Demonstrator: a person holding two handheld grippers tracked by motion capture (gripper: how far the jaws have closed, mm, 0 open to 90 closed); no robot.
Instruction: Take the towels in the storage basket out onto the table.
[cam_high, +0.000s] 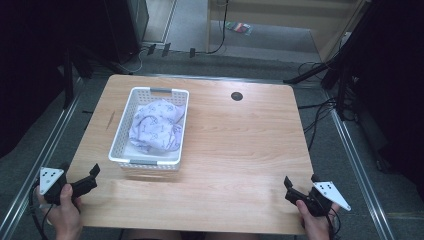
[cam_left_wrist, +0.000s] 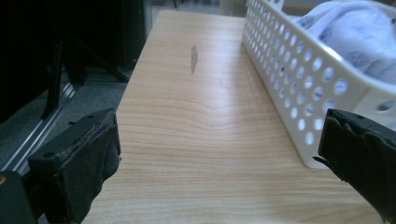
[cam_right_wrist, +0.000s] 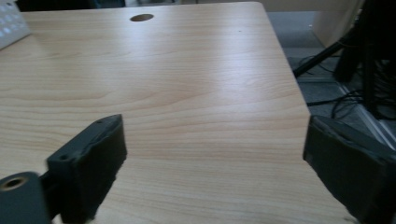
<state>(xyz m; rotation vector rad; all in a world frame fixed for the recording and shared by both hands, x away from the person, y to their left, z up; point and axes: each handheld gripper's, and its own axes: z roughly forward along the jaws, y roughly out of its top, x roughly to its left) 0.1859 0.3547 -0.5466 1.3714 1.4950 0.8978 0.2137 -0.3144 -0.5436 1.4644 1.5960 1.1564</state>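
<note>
High view shows the cloth (cam_high: 156, 125) bunched inside the basket (cam_high: 123, 131), untouched, while left gripper (cam_high: 89, 179) and right gripper (cam_high: 295, 189) wait released, empty, well short of the basket, so the handling seems unstarted.

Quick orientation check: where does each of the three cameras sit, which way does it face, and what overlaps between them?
High view: above the near edge, looking forward and down on the table; shows both hands, left gripper and right gripper, open.
Left gripper view: rides the left gripper, looking along the table's left side past the white basket; its two black jaws stand apart.
Right gripper view: rides the right gripper, facing the far right corner and the round hole.
Shared: basket and patterned cloth in high and left gripper views.
</note>
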